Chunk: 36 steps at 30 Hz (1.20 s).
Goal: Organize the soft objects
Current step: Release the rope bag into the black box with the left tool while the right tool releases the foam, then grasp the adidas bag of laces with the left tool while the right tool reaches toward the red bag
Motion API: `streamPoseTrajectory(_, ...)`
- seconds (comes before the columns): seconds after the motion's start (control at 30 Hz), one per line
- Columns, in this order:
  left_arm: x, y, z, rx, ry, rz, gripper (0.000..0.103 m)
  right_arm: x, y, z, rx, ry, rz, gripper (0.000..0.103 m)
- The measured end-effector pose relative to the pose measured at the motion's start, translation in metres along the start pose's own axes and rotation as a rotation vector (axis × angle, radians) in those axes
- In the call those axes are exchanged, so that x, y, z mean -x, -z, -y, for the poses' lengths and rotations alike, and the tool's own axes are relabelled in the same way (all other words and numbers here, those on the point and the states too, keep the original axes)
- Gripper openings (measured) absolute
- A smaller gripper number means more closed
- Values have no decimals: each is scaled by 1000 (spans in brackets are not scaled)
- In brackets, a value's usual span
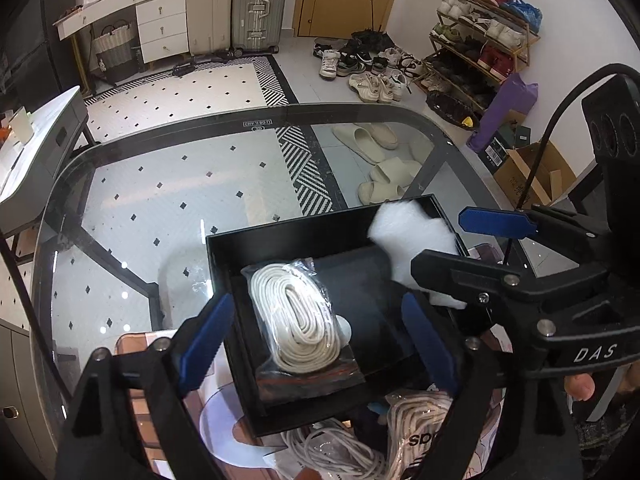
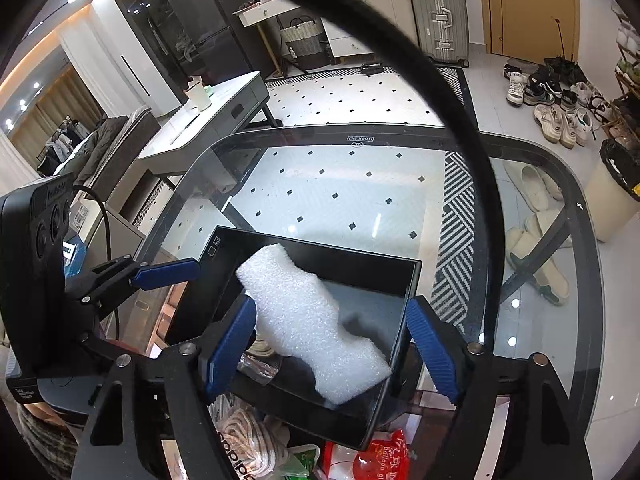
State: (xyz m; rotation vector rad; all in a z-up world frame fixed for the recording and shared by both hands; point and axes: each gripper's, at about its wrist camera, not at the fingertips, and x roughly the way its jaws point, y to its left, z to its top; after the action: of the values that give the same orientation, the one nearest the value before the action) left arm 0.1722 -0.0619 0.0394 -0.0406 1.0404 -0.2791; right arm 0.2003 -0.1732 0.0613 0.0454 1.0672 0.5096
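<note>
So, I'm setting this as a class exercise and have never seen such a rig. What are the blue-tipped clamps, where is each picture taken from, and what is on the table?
Each clamp is a hand-held two-finger gripper; a person holds one in each hand. A camera on each looks along its fingers.

The left-wrist picture shows the left gripper open over a black tray on a glass table. In the tray lie a bagged white cord and a white foam piece.

The right-wrist picture shows the right gripper open around that foam, not clamping it. More bagged cords lie beside the tray.
</note>
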Motion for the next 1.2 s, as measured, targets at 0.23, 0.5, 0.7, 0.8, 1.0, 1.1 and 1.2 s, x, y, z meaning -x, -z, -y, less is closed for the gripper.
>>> streamPoseTrajectory(0.23, 16, 2, -2, -7, -11, 27, 102, 11, -1, -2, 0, -6, 22, 82)
streamPoseTrajectory(0.5, 31, 11, -2, -15, -22, 39, 103, 24, 9, -8, 15, -14, 29, 101)
streamPoseTrajectory(0.7, 39, 21, -1, -9, -27, 45, 103, 36, 19, -9, 18, -11, 33, 102)
streamPoseTrajectory(0.8, 42, 28, 0, -14, -27, 44, 103, 42, 27, -7, 15, -8, 37, 102)
streamPoseTrajectory(1.0, 45, 42, 11, -22, -21, 32, 103, 51, 40, 4, 1, 15, 27, 102)
streamPoseTrajectory(1.1, 46, 51, 16, -34, -19, 22, 103, 55, 50, 9, -5, 27, 17, 102)
streamPoseTrajectory(1.2, 47, 57, 20, -34, -13, 20, 103, 58, 60, 14, -16, 35, 9, 102)
